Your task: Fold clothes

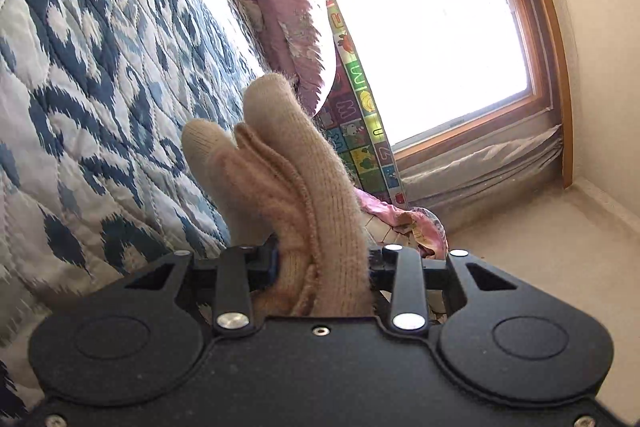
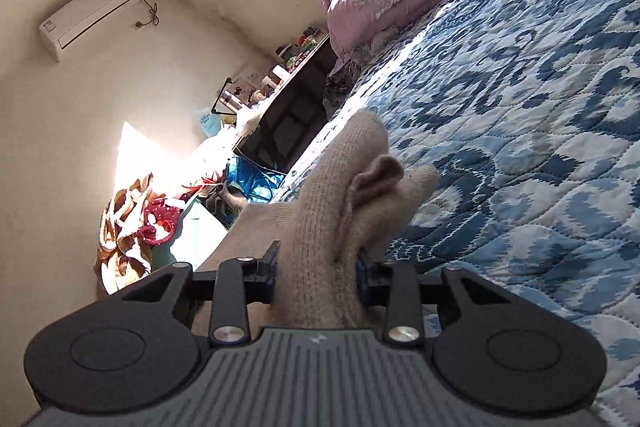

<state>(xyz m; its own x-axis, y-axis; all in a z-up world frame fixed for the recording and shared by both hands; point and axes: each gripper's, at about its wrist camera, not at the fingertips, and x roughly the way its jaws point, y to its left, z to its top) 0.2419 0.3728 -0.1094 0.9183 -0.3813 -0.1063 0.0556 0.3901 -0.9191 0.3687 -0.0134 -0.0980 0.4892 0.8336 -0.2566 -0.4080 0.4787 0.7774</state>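
A beige knitted garment point(image 1: 280, 179) is bunched between the jaws of my left gripper point(image 1: 320, 263), which is shut on it; folds of it stick up and hide the fingertips. The same beige knit point(image 2: 344, 211) is pinched in my right gripper point(image 2: 316, 275), also shut on it, with the fabric covering the fingers. Both grippers hold the garment above the bed with the blue and white quilt point(image 1: 100, 67), which also shows in the right wrist view point(image 2: 520, 107).
A pink pillow point(image 1: 292, 27) lies at the head of the bed by a bright window point(image 1: 420, 27), beside a colourful alphabet mat point(image 1: 360, 115). A dark cluttered desk point(image 2: 288, 115), an air conditioner point(image 2: 88, 15) and heaped clothes point(image 2: 132, 227) are beside the bed.
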